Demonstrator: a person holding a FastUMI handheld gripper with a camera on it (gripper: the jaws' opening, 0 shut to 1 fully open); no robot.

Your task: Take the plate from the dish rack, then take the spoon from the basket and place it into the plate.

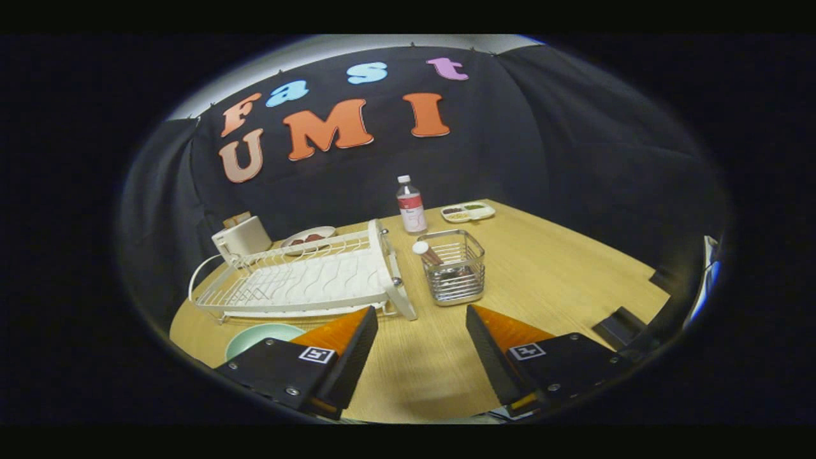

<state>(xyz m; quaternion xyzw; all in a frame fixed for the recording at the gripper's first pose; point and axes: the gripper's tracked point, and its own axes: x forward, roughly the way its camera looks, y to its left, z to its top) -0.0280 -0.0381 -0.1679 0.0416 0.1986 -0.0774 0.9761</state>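
A pale green plate (258,336) lies flat on the wooden table (561,274), in front of the white dish rack (306,280) and partly hidden behind my left finger. The rack's slots hold nothing. Right of the rack stands a metal wire basket (454,268) with the spoon (426,252) leaning in it, its rounded white end sticking up at the left. My gripper (421,319) hovers open above bare tabletop, short of the basket, with nothing between its fingers. The plate lies just left of the fingers.
A clear bottle (411,205) with a red label stands behind the basket. A divided white snack tray (468,211) sits at the far table edge. A white toaster (241,237) and a small dish (308,238) of dark food are behind the rack.
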